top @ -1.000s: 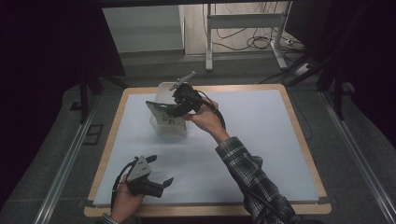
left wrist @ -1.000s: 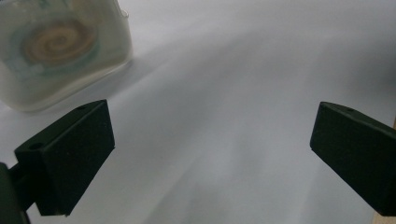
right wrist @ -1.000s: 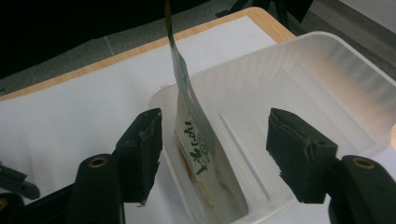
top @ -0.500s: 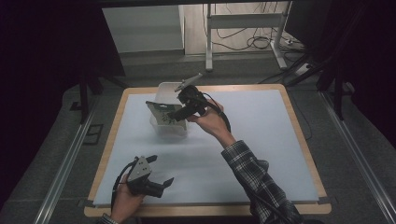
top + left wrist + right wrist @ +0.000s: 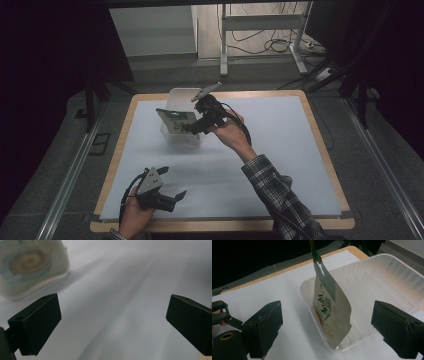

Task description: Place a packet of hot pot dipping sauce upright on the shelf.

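High view: a white-topped table (image 5: pixel 280 165) with a wooden edge carries a clear plastic tub (image 5: pixel 181 100) near its far left part, and a snack pouch (image 5: pixel 175 121) stands inside the tub, leaning against the near wall. The right gripper (image 5: pixel 192 127) is held over the tub's near edge, just beside the pouch, by a hand (image 5: pixel 231 131) in a plaid sleeve (image 5: pixel 275 195). Its jaws have just been opening and now stand wide apart, released; the pouch sits ahead of them, clear of both pads. In the right gripper view the pouch (image 5: pixel 329 307) stands upright in the near corner of the tub (image 5: pixel 387 282), with its dark top strip rising above the rim and green lettering on its pale front, and the other gripper shows at the lower left edge. The left gripper (image 5: pixel 175 196) rests low near the front left of the table, well apart from the tub, its jaws spread wide with nothing between them. In the left gripper view the tub (image 5: pixel 32 267) appears blurred at the upper left above the bare table top (image 5: pixel 120 302).
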A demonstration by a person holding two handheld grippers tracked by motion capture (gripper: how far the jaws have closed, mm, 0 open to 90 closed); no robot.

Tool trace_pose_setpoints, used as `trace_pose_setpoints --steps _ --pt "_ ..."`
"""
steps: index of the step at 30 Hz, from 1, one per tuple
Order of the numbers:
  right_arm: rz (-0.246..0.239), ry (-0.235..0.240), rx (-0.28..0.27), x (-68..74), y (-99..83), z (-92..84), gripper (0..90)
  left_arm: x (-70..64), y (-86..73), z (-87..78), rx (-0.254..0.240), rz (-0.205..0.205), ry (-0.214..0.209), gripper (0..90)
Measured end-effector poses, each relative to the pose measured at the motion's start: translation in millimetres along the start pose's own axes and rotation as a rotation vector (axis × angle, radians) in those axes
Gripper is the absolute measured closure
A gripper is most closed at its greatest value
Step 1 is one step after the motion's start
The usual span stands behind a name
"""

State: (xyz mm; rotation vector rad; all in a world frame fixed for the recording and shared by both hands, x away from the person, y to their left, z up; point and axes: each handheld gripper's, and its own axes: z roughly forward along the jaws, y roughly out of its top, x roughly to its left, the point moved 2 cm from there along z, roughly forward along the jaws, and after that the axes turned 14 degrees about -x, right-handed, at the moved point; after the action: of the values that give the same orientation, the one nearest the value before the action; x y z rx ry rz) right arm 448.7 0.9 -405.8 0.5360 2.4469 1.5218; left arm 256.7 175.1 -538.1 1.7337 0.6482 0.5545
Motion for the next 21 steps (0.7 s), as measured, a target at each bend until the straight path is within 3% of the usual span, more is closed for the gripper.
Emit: trace_pose_setpoints --steps 21 --pt "0.029 -0.006 -0.009 1.4 -20.1 -19.2 8.7 0.1 0.0 0.1 0.0 -0.001 0.001 0.0"
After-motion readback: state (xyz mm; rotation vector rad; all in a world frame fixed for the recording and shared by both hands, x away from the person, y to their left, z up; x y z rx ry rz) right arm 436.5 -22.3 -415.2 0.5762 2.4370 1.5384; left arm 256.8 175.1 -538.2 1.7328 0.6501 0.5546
